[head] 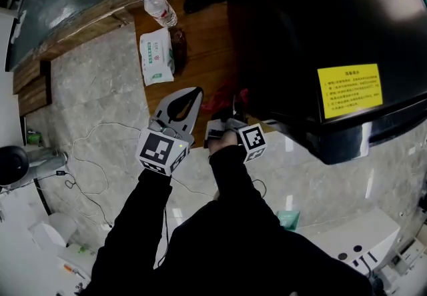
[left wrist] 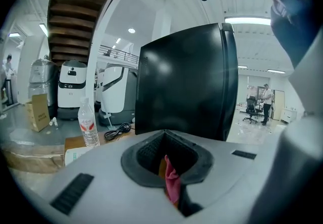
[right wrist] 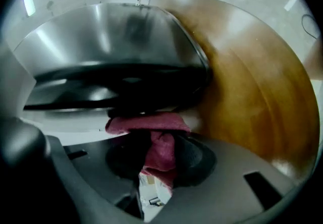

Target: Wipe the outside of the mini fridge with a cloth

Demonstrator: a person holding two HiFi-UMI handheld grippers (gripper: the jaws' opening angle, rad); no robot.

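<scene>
Right gripper [right wrist: 160, 142] jaws pinched tight on pink cloth [right wrist: 149, 123]; cloth pressed on low edge of black fridge [head: 320, 21], which sits on wood table [head: 200, 55]; left gripper [head: 195, 95] jaws together, thin pink strip in gap, cannot tell if held; push too hard, cloth may slip out; hard jaw could then scratch fridge.

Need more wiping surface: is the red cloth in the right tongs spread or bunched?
Bunched: the red fabric cloth sits crumpled between the shut right tongs, its top fold beside the black mini fridge.
</scene>
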